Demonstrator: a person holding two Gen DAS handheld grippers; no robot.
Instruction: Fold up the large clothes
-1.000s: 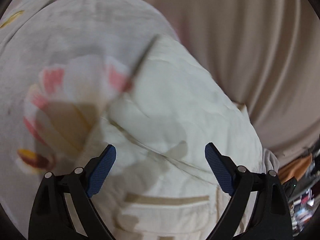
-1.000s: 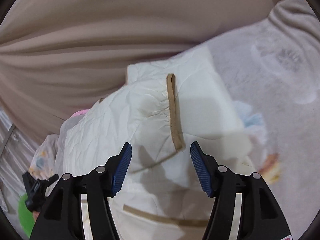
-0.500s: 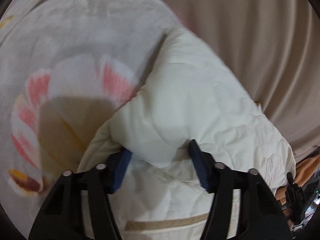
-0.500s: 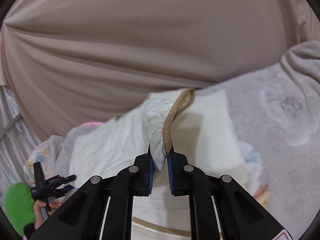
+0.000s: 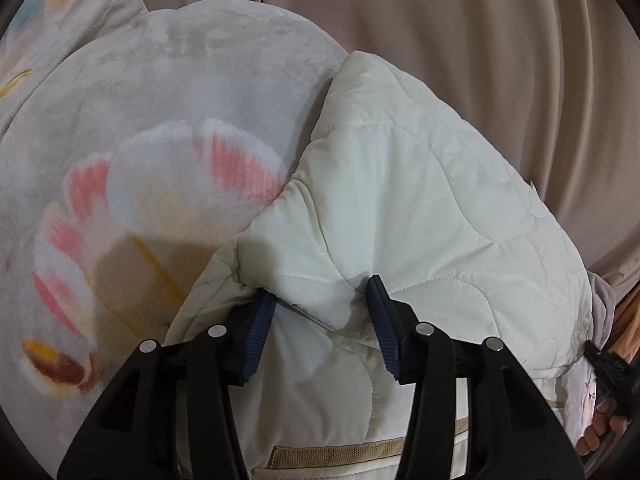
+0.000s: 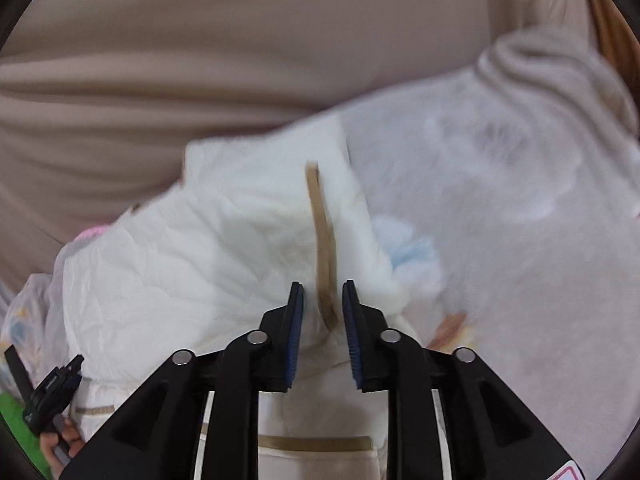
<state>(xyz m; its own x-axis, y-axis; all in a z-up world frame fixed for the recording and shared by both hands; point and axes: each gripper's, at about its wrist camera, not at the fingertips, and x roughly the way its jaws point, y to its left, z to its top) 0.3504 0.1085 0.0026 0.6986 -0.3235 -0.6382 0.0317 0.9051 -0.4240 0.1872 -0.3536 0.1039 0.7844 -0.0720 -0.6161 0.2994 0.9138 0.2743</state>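
A cream quilted jacket (image 5: 420,208) with tan trim lies partly folded on a floral blanket (image 5: 168,120). My left gripper (image 5: 322,312) holds a thick fold of the jacket between its blue pads, which stand well apart around the bulk. In the right wrist view the jacket (image 6: 208,248) is blurred. My right gripper (image 6: 322,308) has its pads slightly parted around the jacket's tan-trimmed edge (image 6: 322,240), low over the garment.
A beige curtain (image 5: 460,40) hangs right behind the jacket and also shows in the right wrist view (image 6: 200,60). The grey floral blanket (image 6: 500,220) is bunched at the right. A hand with the other gripper's handle (image 6: 52,392) shows at the lower left.
Both grippers closed on the jacket and lifted its edge up and over. The right gripper has come back down with its pads now slightly parted; the left still holds a thick fold.
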